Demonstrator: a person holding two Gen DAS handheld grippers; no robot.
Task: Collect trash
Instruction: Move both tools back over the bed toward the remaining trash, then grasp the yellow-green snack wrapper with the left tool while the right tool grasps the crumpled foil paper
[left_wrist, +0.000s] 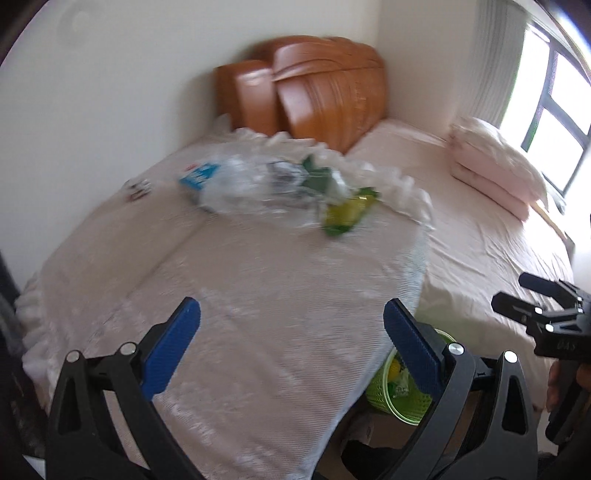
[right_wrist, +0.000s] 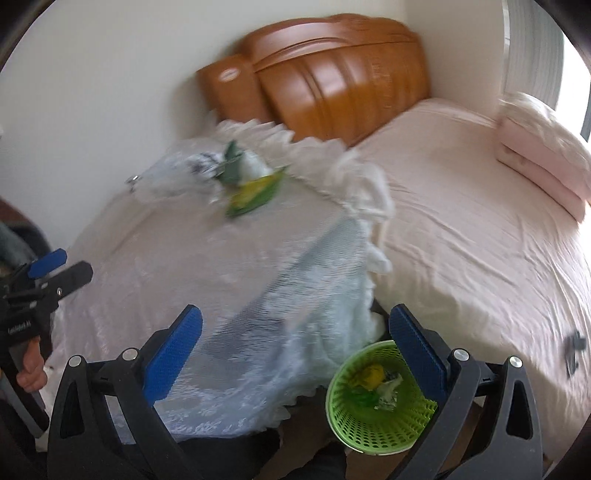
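Green-yellow wrappers and clear plastic on the covered table's far side, both our grippers spread wide and empty.

We see the trash pile (left_wrist: 280, 188) near the table's (left_wrist: 240, 295) far edge, well ahead of the left gripper (left_wrist: 291, 332), which hovers over the near edge. Right gripper (right_wrist: 295, 339) hangs over the table's right edge, the green basket (right_wrist: 369, 421) just below and beside its right finger, scraps already in it. Blurred small item by the far left corner, cannot tell what. Pink bed (right_wrist: 480, 229) right of the table.
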